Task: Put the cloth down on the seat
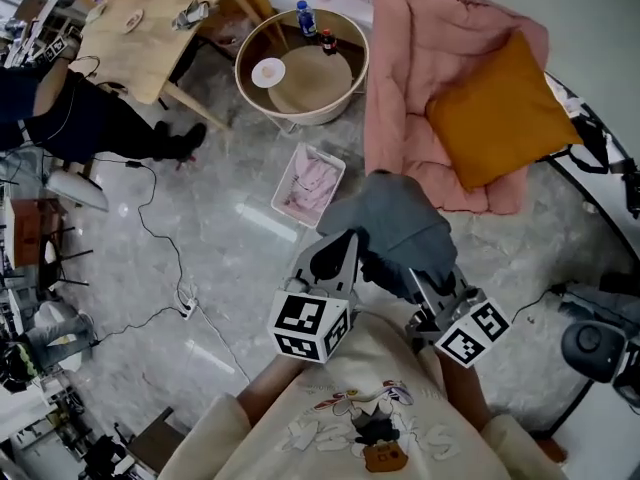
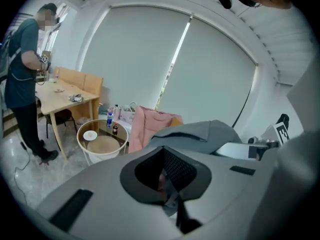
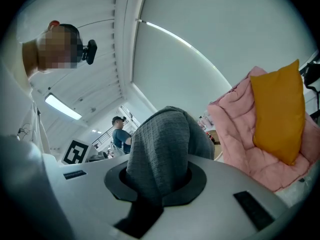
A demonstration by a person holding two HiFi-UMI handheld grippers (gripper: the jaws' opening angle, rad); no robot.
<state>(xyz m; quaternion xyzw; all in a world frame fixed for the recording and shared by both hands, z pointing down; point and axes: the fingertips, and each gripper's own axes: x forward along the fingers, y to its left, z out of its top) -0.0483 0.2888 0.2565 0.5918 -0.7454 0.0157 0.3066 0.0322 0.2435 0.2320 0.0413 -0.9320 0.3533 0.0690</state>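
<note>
A grey cloth (image 1: 395, 223) hangs bunched between my two grippers, above the floor just in front of the seat. The seat is an armchair under a pink quilt (image 1: 415, 88) with an orange cushion (image 1: 500, 108) leaning on its back. My left gripper (image 1: 348, 248) is shut on the cloth's left edge; a pinch of grey fabric (image 2: 170, 194) shows in its jaws (image 2: 167, 184). My right gripper (image 1: 425, 286) is shut on the cloth (image 3: 160, 149), which bulges up out of its jaws (image 3: 155, 184). The pink quilt (image 3: 240, 129) and cushion (image 3: 277, 109) lie ahead to the right.
A round glass-topped table (image 1: 300, 68) with bottles stands left of the armchair. A white basket of pink fabric (image 1: 310, 183) sits on the floor near the cloth. A wooden table (image 1: 150, 23) and a person (image 1: 80, 118) are far left. Cables and a power strip (image 1: 185, 308) cross the floor.
</note>
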